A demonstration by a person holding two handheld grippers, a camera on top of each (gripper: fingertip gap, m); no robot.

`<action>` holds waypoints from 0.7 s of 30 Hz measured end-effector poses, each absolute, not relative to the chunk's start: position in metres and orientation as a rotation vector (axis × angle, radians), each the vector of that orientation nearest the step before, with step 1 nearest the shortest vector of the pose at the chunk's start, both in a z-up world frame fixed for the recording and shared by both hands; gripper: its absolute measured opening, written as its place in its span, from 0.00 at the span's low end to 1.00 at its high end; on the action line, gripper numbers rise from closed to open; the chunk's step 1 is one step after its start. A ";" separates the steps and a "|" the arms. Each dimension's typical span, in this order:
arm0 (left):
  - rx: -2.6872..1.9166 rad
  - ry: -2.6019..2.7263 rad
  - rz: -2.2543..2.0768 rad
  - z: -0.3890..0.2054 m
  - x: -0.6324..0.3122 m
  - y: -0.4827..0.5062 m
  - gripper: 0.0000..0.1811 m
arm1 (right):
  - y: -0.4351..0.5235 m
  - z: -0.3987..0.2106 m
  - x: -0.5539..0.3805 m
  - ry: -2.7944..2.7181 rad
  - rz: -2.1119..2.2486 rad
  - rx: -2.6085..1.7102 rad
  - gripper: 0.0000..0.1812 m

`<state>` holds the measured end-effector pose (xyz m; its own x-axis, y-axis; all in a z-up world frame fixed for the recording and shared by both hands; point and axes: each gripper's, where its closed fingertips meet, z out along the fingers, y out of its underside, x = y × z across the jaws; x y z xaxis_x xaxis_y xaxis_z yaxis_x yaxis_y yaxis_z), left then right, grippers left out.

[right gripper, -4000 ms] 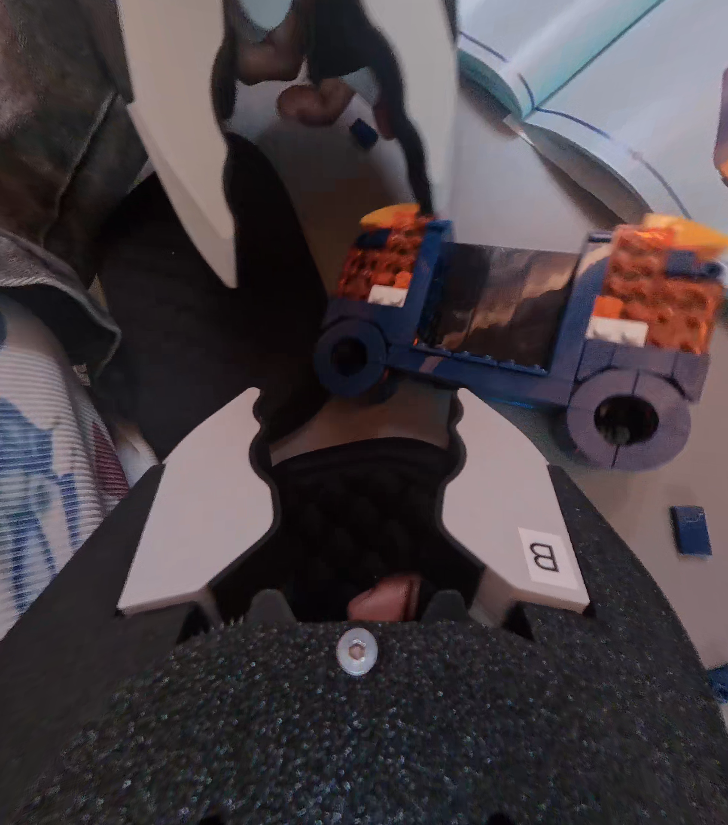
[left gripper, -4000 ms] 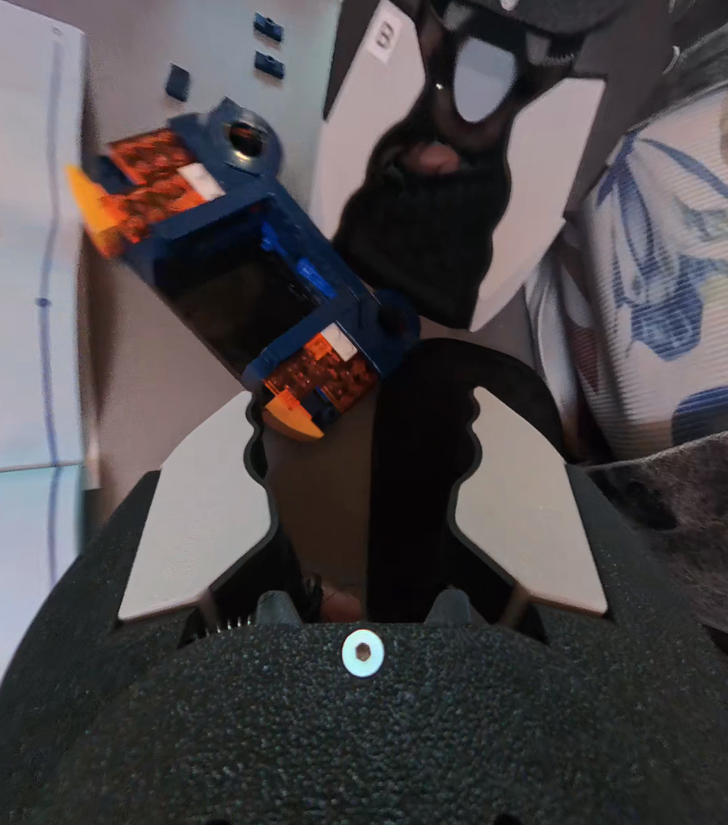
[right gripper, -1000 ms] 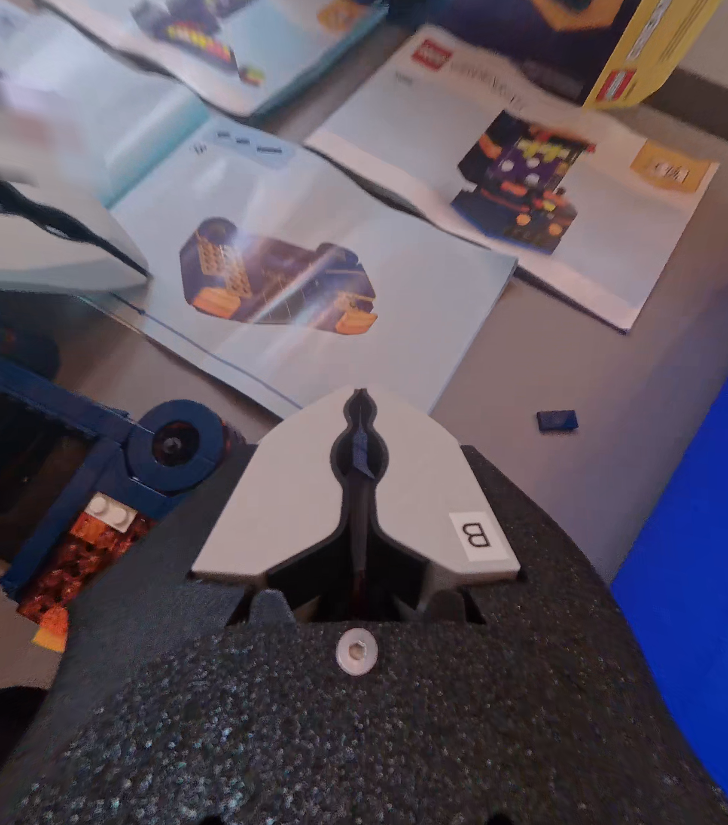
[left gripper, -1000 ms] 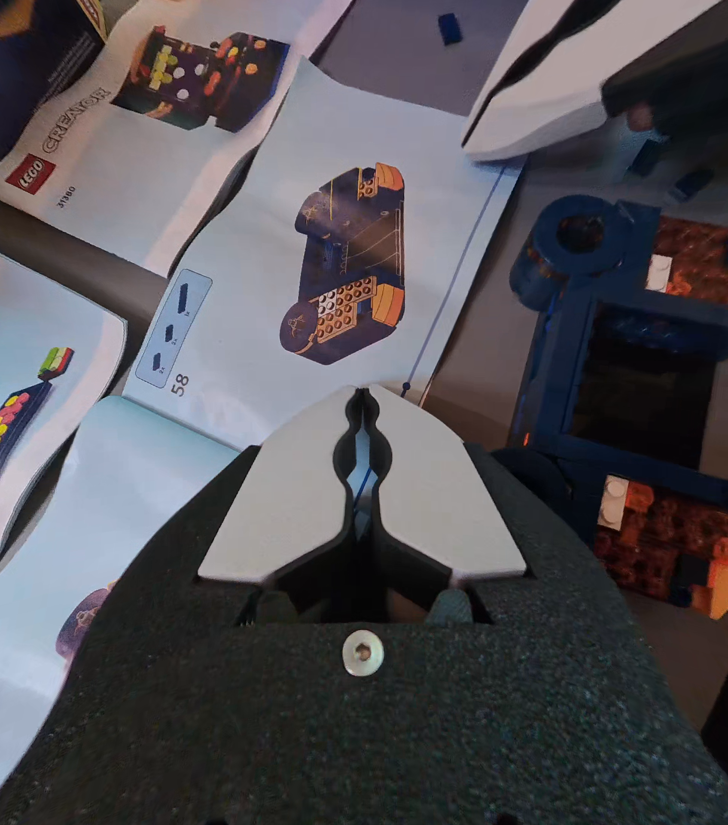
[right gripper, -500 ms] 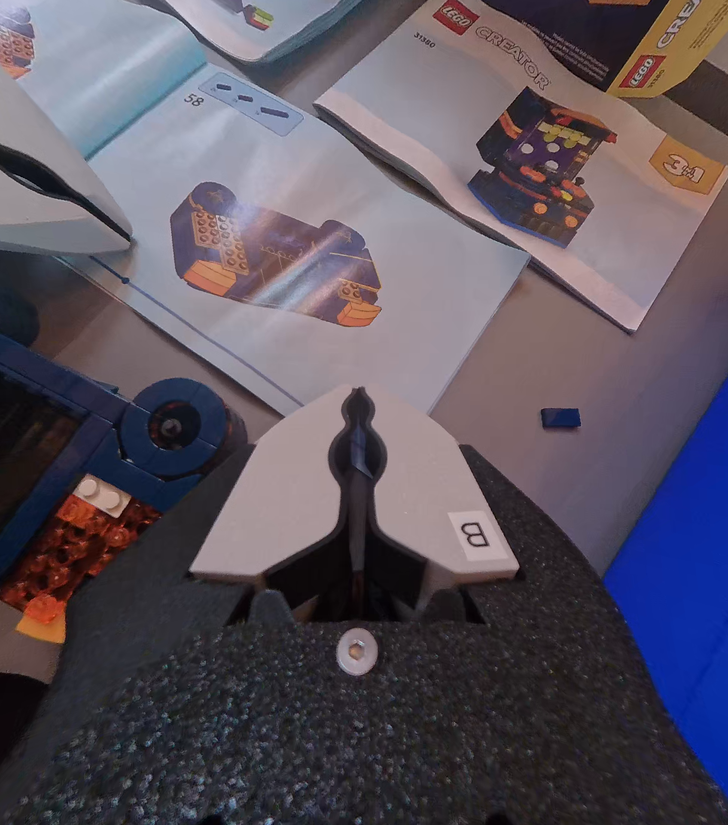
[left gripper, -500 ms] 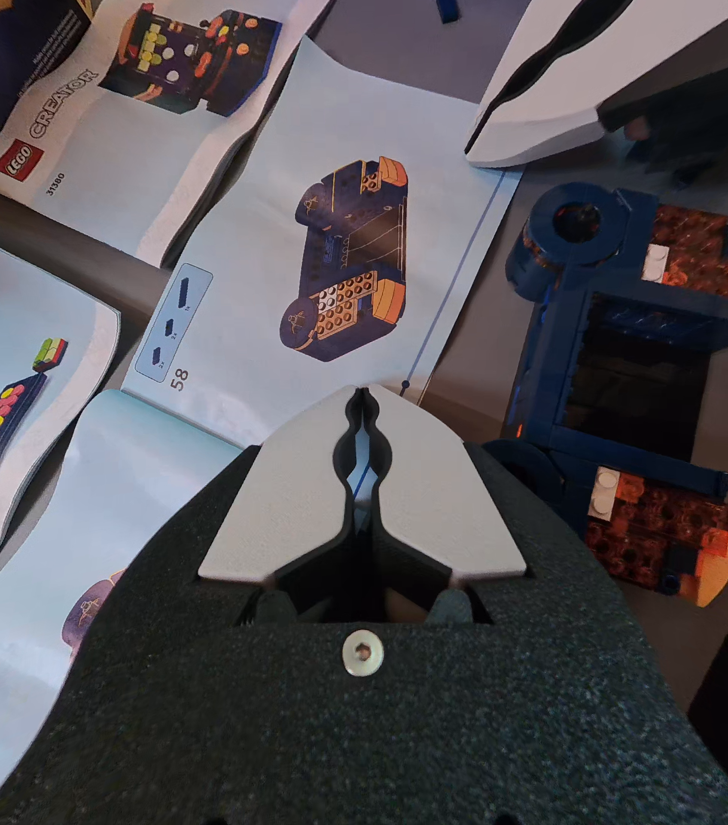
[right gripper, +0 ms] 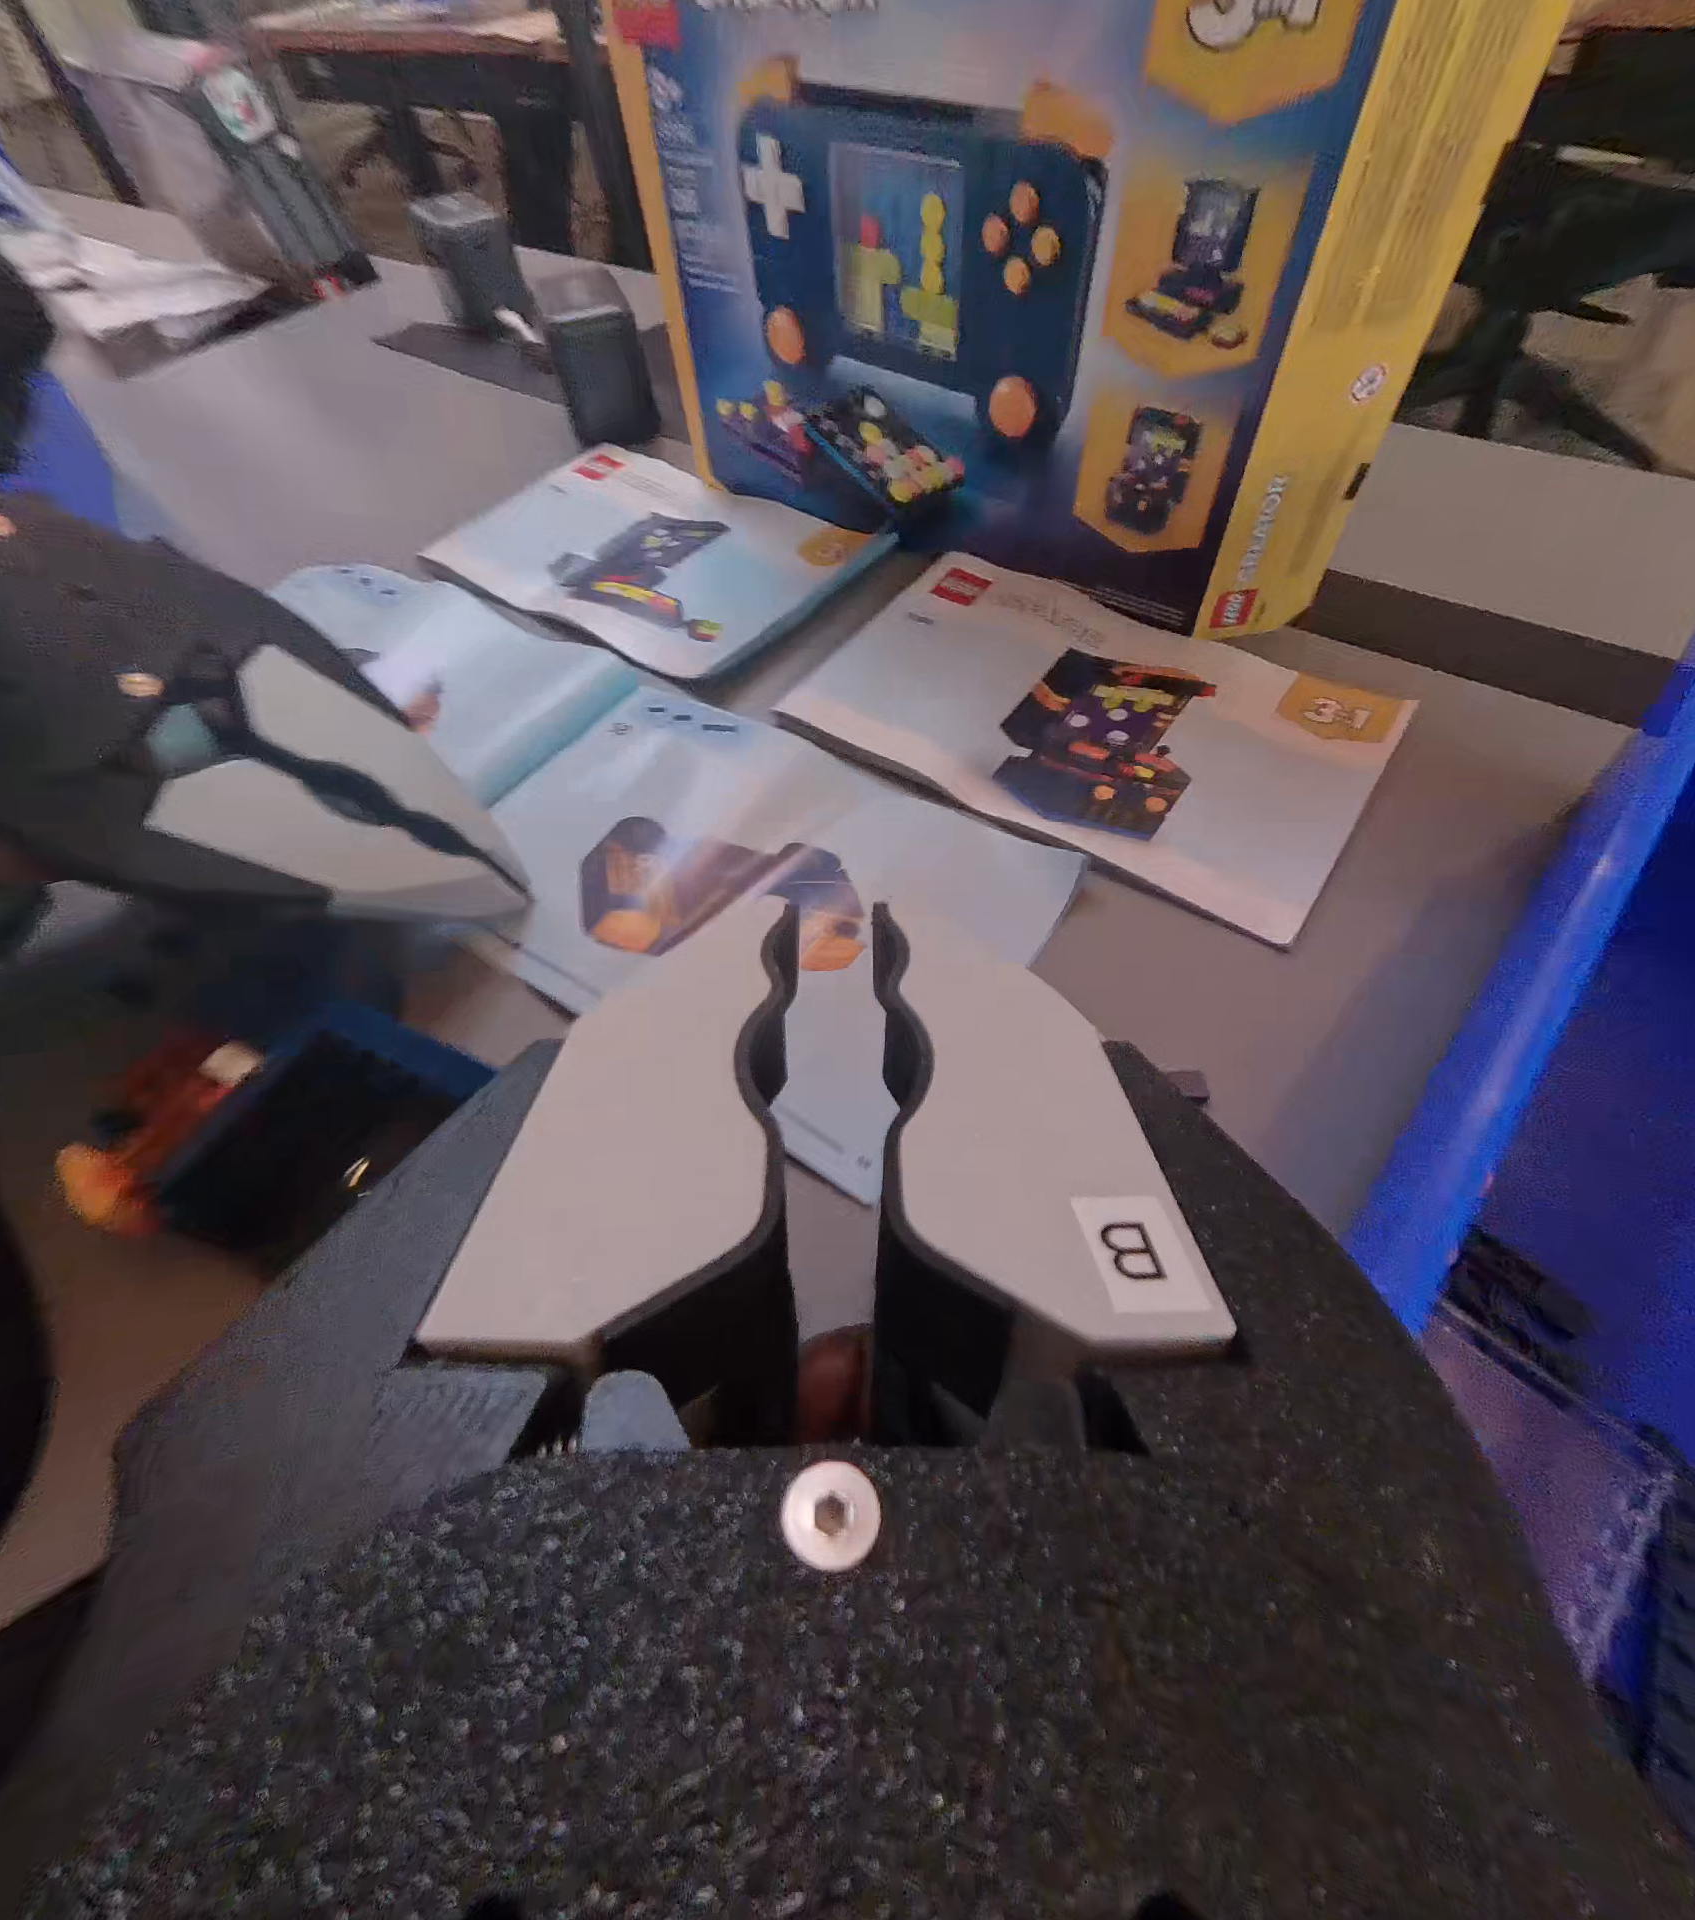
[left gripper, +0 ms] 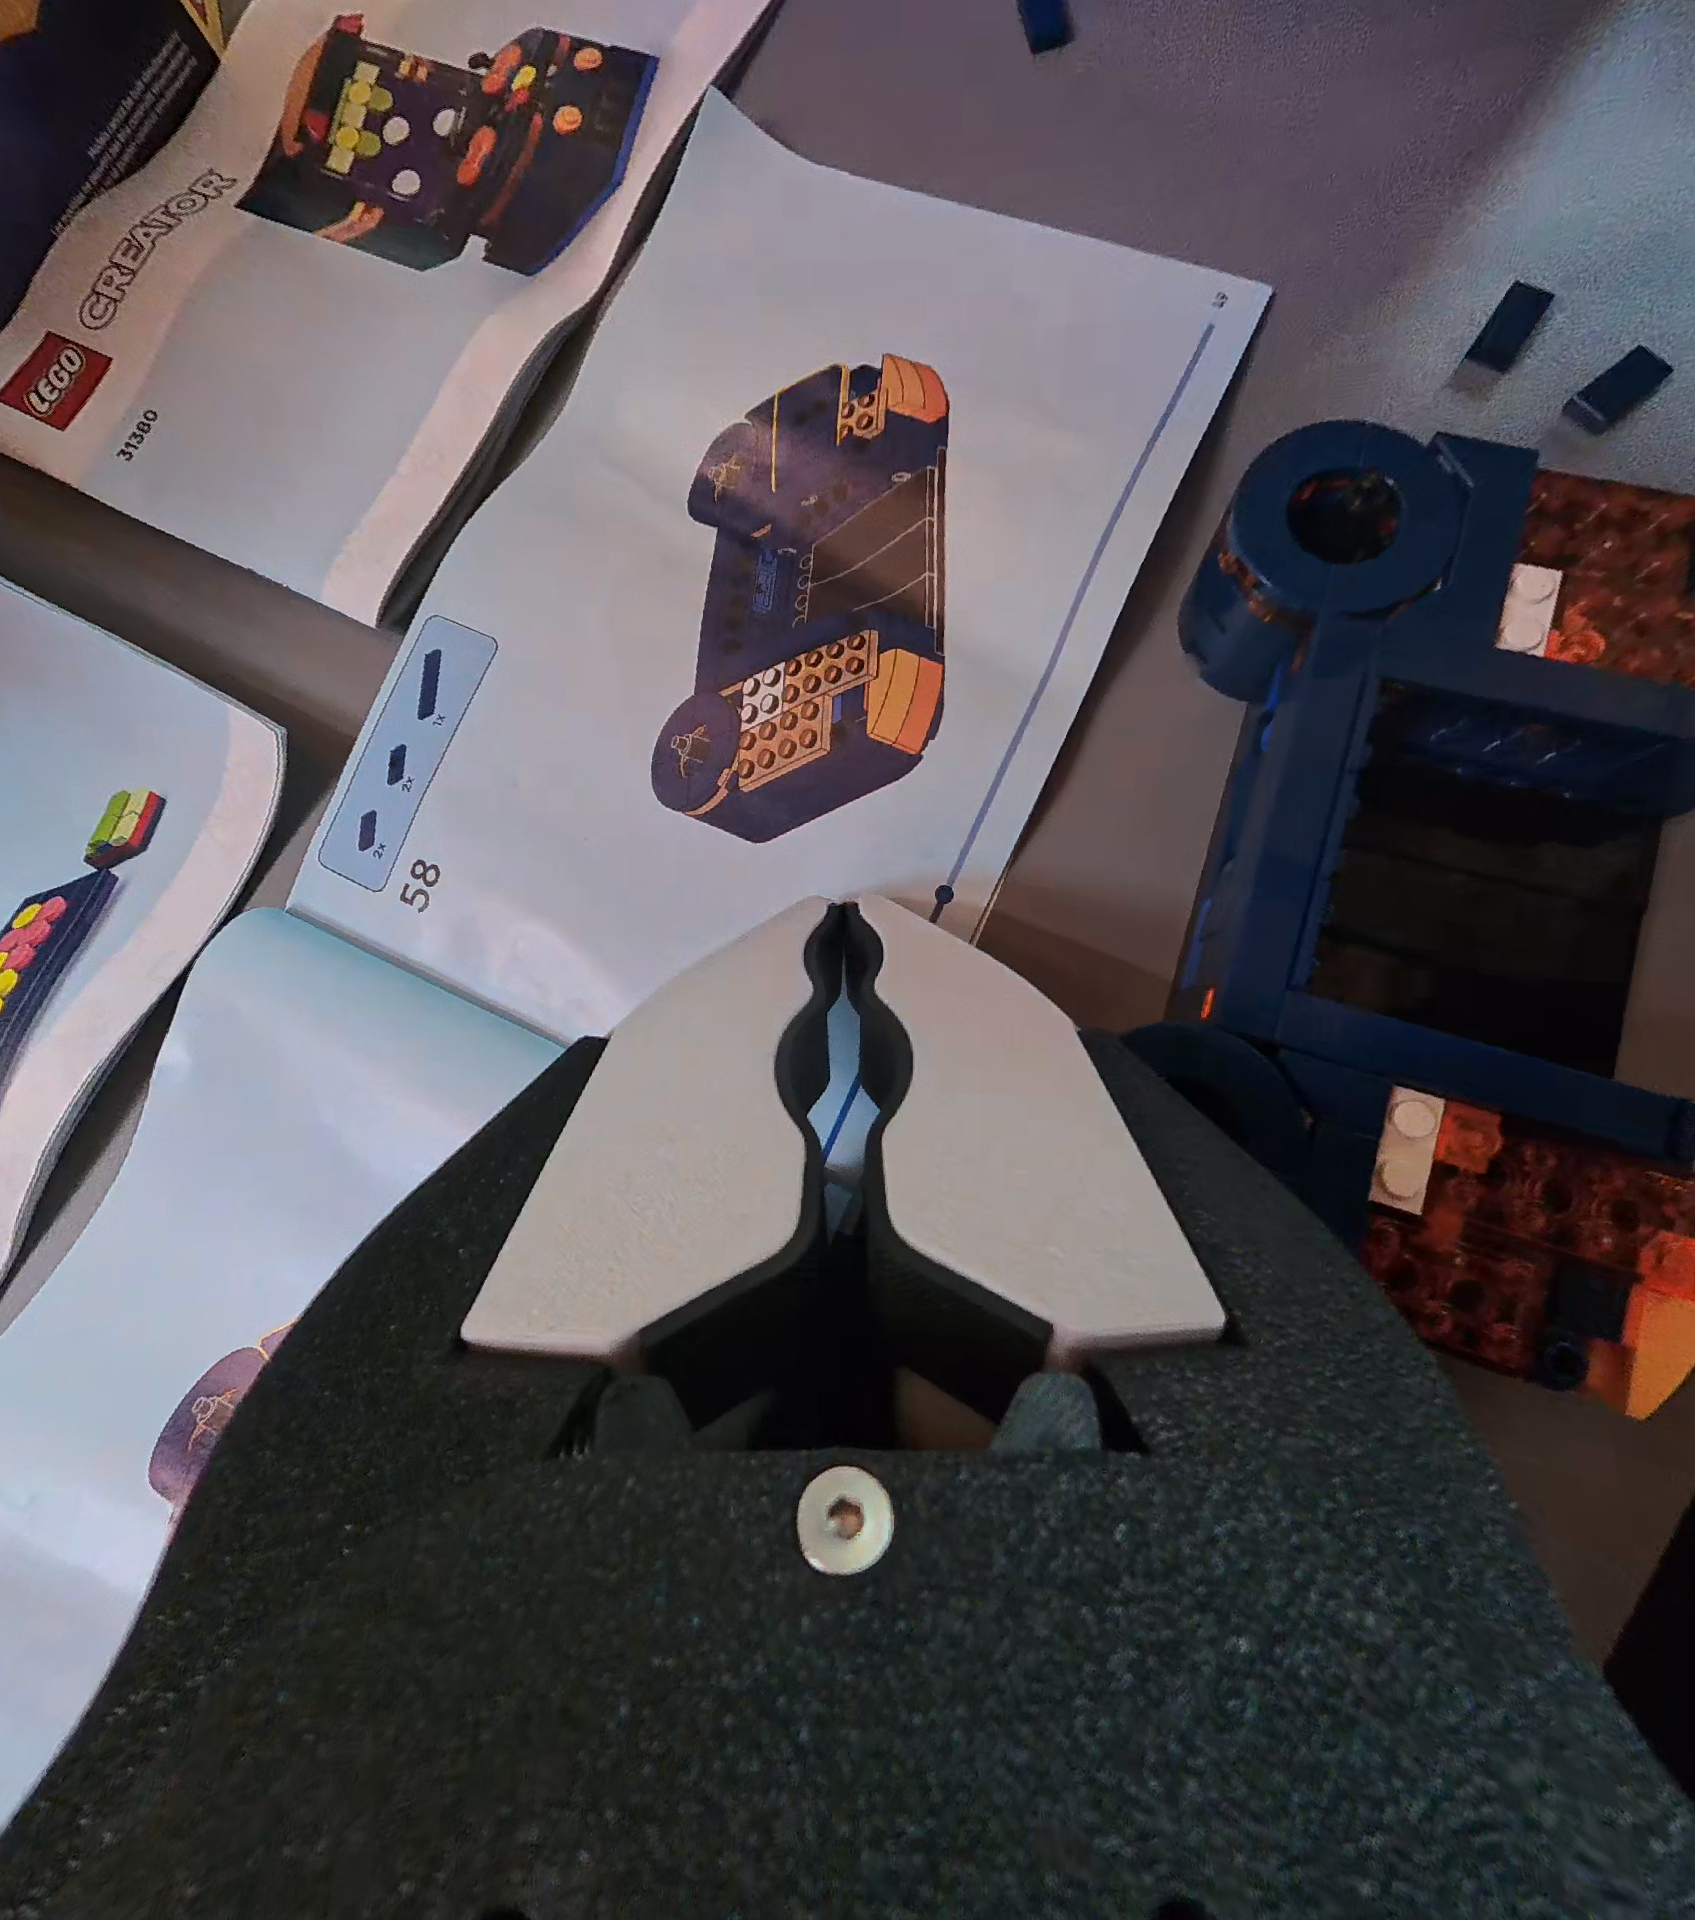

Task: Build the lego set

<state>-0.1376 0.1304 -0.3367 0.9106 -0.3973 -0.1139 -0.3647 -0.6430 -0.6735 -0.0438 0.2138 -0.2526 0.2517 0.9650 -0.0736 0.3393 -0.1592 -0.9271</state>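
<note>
Left gripper [left gripper: 844, 914] fingers pressed together, empty; right gripper [right gripper: 830, 920] parted, empty; blue bin [right gripper: 1653, 1039] contents unclear.

Your left gripper [left gripper: 844, 914] had a black, grainy-textured body with a single silver hex screw set in its middle, just behind the fingers. Its two fingers [left gripper: 677, 1153] were flat pale-grey plates with black wavy inner edges. Your right gripper [right gripper: 829, 920] was built the same: coarse black housing, one silver hex screw, and pale-grey plate fingers [right gripper: 635, 1164] edged in black. Its right-hand finger carried a small white rectangular sticker with a black marking near its base.
</note>
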 end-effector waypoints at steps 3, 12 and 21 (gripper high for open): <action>-2.326 0.541 -0.061 -0.337 -0.138 0.131 0.00 | 0.186 -0.259 -0.017 -1.470 0.987 -1.706 0.10; -2.324 0.548 -0.045 -0.337 -0.138 0.131 0.00 | 0.177 -0.304 0.054 -1.851 0.569 -1.837 0.12; -2.078 0.216 -0.141 -0.271 -0.176 0.130 0.04 | 0.177 -0.298 0.020 -1.734 0.687 -1.774 0.13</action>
<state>-0.1761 0.1296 -0.2708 0.9772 -0.2120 0.0106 -0.0954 -0.4832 -0.8703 0.0201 0.1768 -0.2981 0.0324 0.9992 0.0230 0.7121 -0.0069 -0.7020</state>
